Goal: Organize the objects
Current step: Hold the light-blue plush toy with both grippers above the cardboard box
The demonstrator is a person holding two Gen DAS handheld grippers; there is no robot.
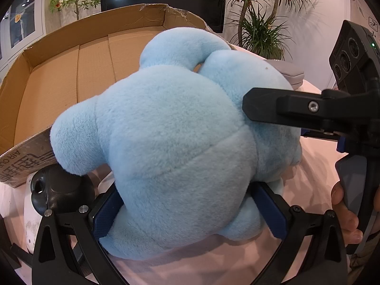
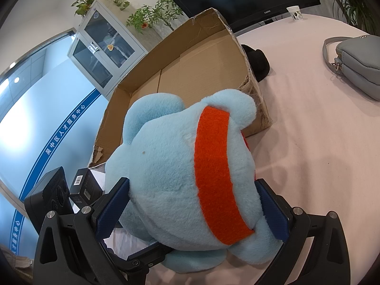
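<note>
The plush toy (image 1: 171,128) is pale blue and fuzzy, with rounded limbs, and sits just in front of the open cardboard box (image 1: 71,71) over the pink desk (image 2: 320,154). Both hand-held grippers clench it: the left hand-held gripper (image 1: 187,210) squeezes its lower body, the right hand-held gripper (image 2: 192,207) its sides. Only the right wrist view shows the toy's orange band (image 2: 213,173), a grey bag (image 2: 356,66) beside the box, and a paper cup (image 2: 294,13) beyond it.

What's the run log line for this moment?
both grippers: left gripper, right gripper shut on blue plush toy | toy beside open cardboard box | not yet inside
</note>
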